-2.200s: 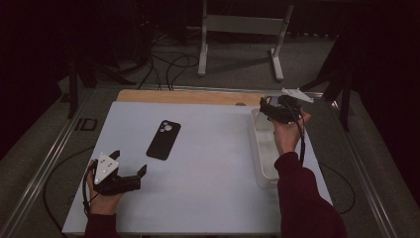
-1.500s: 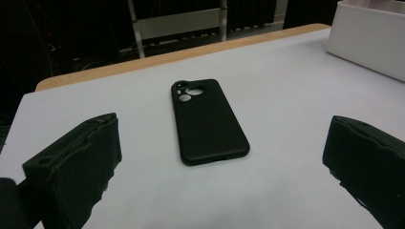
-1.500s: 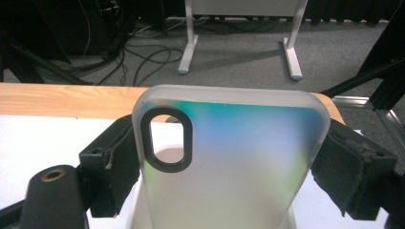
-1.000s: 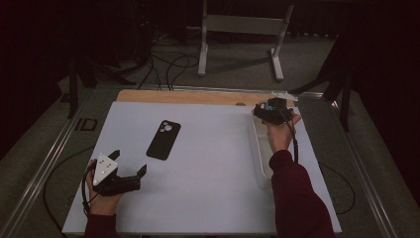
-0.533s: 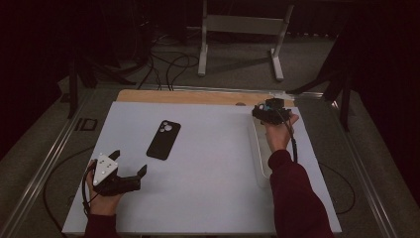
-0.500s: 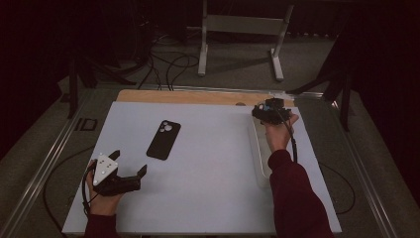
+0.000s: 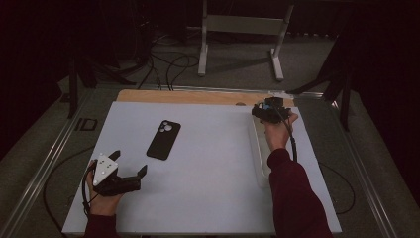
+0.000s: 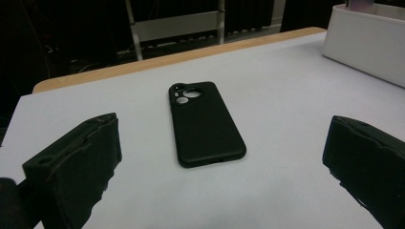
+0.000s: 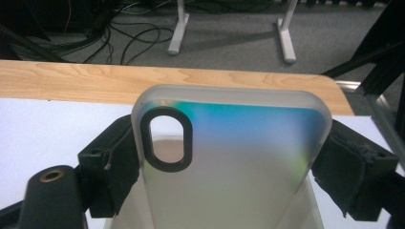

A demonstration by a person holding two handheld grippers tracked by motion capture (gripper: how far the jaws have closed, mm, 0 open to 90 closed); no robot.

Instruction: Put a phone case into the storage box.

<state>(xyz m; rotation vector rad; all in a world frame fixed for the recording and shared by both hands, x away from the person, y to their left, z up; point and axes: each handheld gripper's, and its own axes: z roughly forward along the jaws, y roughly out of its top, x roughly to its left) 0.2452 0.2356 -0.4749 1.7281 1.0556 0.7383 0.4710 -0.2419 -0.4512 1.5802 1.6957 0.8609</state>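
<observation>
A black phone case [image 7: 163, 140] lies flat, camera cut-out up, left of the table's middle. My left gripper [image 7: 130, 162] rests open near the front left corner. In the left gripper view the black case [image 8: 203, 121] lies just ahead between the wide-apart jaws of that gripper [image 8: 224, 148]. My right gripper [image 7: 260, 113] is held at the far right, above the far end of a white tray [image 7: 257, 148]. It is shut on a frosted translucent phone case [image 9: 239, 133] with a blue-green sheen and an oval camera hole, gripped by its two long edges between the pads [image 9: 112, 162].
The white table top [image 7: 213, 173] has a wooden strip [image 7: 188, 96] along its far edge. The white tray [image 8: 367, 43] runs along the right side. Beyond the table are a stand's legs [image 7: 242, 25] and floor cables.
My right gripper has shifted slightly left and turned with the translucent case still in it. The left gripper and the black case have stayed put.
</observation>
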